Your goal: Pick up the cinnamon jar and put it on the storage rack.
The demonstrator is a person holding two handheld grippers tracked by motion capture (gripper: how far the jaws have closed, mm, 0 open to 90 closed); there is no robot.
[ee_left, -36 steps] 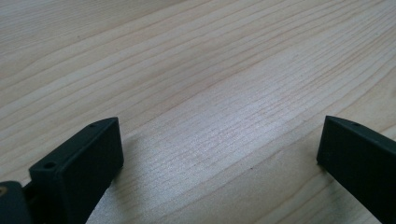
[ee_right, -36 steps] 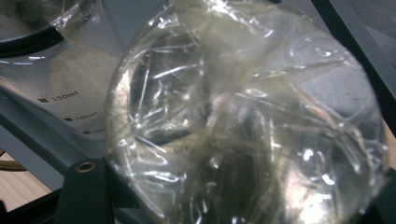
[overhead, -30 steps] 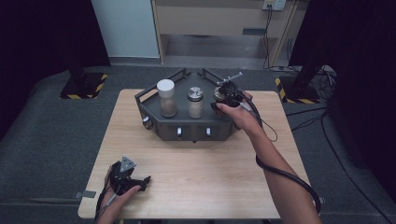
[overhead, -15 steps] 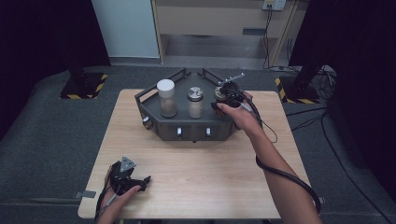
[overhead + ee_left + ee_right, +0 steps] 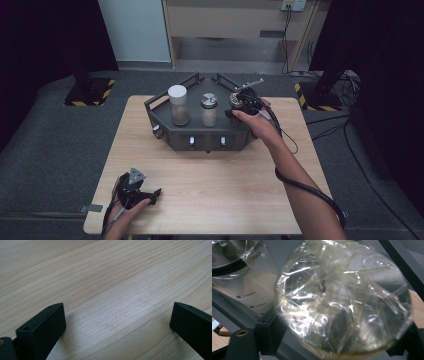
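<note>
Here the right gripper (image 5: 239, 104) is up at the right end of the dark rack (image 5: 200, 135), which sits on the far half of the wooden table (image 5: 210, 185). Its jaws are closed on a wrapped jar (image 5: 236, 101); in the right gripper view the jar (image 5: 342, 300) sits between the two black jaws, its top covered in crinkled clear film, and both jaws press against its sides. Beside it in that view stands a beaker (image 5: 244, 287) with printed volume marks, holding a pale sandy fill. From above, the rack carries three containers in a row: a white-lidded jar (image 5: 178, 104) on the left, a silver-capped jar (image 5: 209, 109) in the middle and the wrapped one on the right, held by the right hand (image 5: 260, 125). The left gripper (image 5: 134, 189) rests low on the table near its front left corner, held by the left hand (image 5: 131, 209), well apart from the rack. In the left gripper view its jaws stand wide apart over bare wood grain (image 5: 112, 290), with nothing between them
</note>
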